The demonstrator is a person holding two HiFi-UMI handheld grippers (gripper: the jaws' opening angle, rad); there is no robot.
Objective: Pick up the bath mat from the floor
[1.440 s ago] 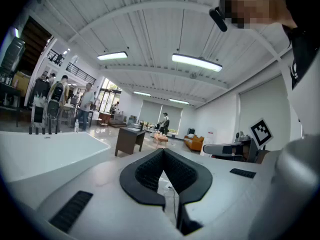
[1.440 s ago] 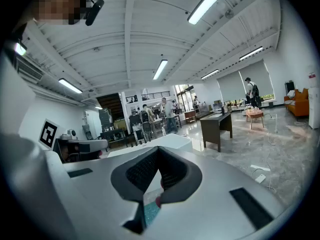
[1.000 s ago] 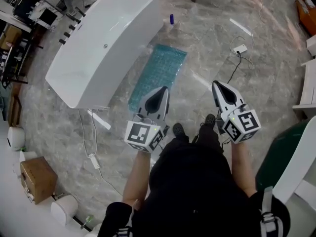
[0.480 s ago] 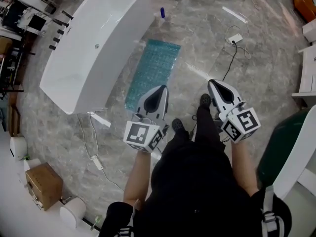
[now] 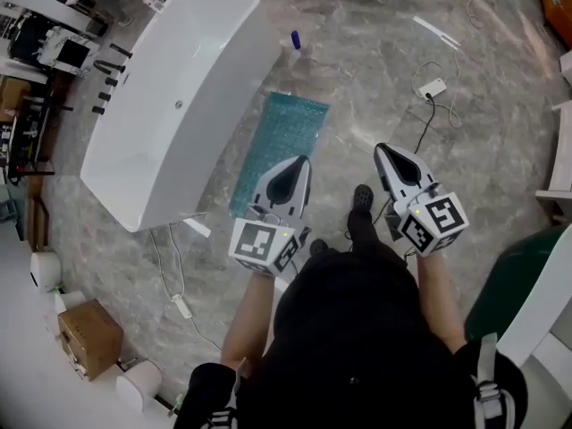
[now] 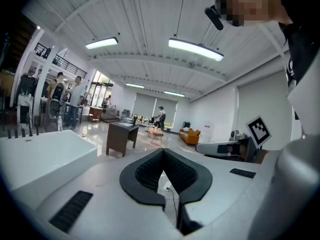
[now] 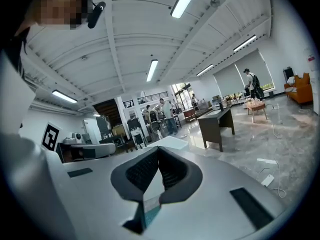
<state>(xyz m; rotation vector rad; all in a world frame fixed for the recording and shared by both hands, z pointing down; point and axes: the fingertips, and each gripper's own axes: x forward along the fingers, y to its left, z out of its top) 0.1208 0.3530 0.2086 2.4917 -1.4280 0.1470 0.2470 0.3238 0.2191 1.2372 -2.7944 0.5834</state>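
The teal bath mat (image 5: pixel 281 141) lies flat on the grey marble floor beside the white bathtub (image 5: pixel 170 105). In the head view my left gripper (image 5: pixel 301 159) hovers at waist height over the mat's near end. Its jaws are shut with nothing in them. My right gripper (image 5: pixel 382 148) is held level with it, to the right of the mat, also shut and empty. Both point forward across the room; in the left gripper view the gripper (image 6: pixel 163 151) has its tips touching, and so has the right gripper (image 7: pixel 158 148). A sliver of the teal mat (image 7: pixel 150 215) shows below the right jaws.
A blue bottle (image 5: pixel 296 39) stands past the mat's far end. A white power strip (image 5: pixel 433 88) with its cable lies on the floor to the right. A cardboard box (image 5: pixel 89 338) sits at the lower left. The person's dark shoe (image 5: pixel 362 197) is just right of the mat. People stand far off.
The person has stepped forward, one shoe now further ahead beside the mat. Both grippers keep the same raised, shut pose.
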